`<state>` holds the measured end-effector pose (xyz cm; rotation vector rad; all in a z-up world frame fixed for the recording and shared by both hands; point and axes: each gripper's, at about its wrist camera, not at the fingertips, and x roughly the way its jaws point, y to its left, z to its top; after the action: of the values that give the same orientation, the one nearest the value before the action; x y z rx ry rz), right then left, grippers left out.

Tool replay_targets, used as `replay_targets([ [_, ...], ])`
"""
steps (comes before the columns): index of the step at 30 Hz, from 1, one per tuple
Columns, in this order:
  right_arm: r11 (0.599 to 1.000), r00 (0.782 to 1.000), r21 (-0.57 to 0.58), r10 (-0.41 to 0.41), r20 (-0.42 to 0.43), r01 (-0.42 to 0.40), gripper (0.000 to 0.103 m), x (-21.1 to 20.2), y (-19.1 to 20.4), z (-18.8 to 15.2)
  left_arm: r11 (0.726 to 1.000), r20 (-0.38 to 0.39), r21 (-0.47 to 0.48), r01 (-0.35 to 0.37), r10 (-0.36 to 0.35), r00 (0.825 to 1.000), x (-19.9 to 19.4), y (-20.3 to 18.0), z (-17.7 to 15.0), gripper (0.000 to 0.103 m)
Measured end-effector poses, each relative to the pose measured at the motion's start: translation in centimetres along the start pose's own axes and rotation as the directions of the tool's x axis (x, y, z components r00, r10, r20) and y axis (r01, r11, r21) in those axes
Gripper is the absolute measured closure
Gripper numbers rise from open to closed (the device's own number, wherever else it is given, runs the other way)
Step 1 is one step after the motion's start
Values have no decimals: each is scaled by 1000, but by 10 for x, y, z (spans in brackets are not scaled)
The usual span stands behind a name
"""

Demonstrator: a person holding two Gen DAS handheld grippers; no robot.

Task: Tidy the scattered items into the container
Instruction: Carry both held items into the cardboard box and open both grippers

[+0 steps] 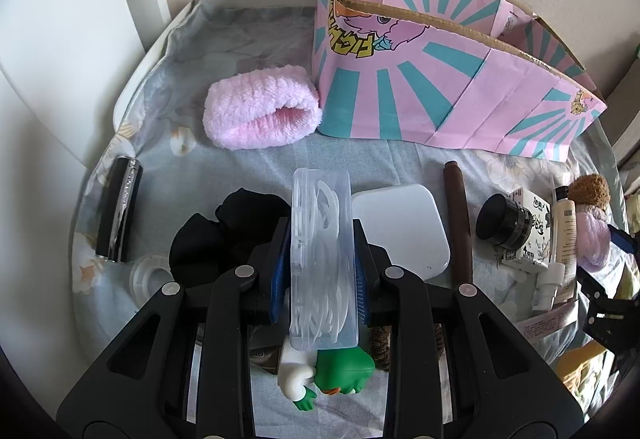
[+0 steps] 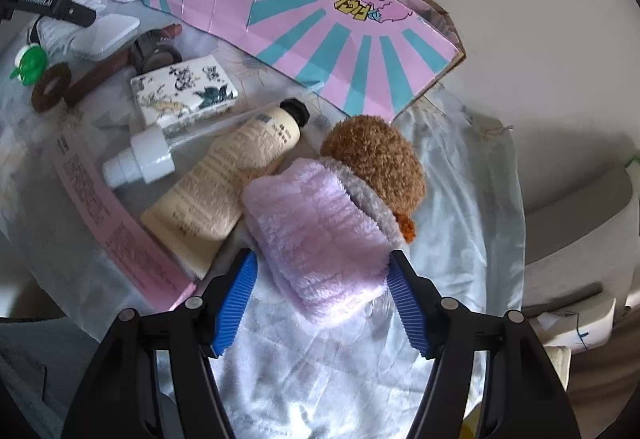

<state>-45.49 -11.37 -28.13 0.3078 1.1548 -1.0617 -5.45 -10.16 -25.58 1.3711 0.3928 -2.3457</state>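
Floral bedding holds scattered toiletries before a pink cardboard box (image 1: 400, 87). Left gripper (image 1: 320, 263) clamps a clear floss-pick case (image 1: 322, 259), its long axis pointing boxward. Right gripper (image 2: 322, 279) straddles a lilac plush cloth (image 2: 316, 235), pads touching.

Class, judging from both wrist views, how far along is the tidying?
Done: nothing visibly in the cardboard box. In hand: the left gripper clamps a clear plastic case; the right gripper straddles a lilac plush cloth. Left: pink towel, black jar, lotion tube.
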Motion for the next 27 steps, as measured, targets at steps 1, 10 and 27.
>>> replay_targets([
  [1,1000,1000,1,12,0,-12,40,1,-1,3,1000,-1,-1,0,0,1000,0,0,0,79],
  [10,981,984,84,179,-9,-178,61,4,-11,4,999,-9,-44,22,-22,1000,1,5,3,79],
  [27,931,951,198,292,99,-307,84,-13,-46,14,996,59,-76,39,-35,998,-25,12,15,81],
])
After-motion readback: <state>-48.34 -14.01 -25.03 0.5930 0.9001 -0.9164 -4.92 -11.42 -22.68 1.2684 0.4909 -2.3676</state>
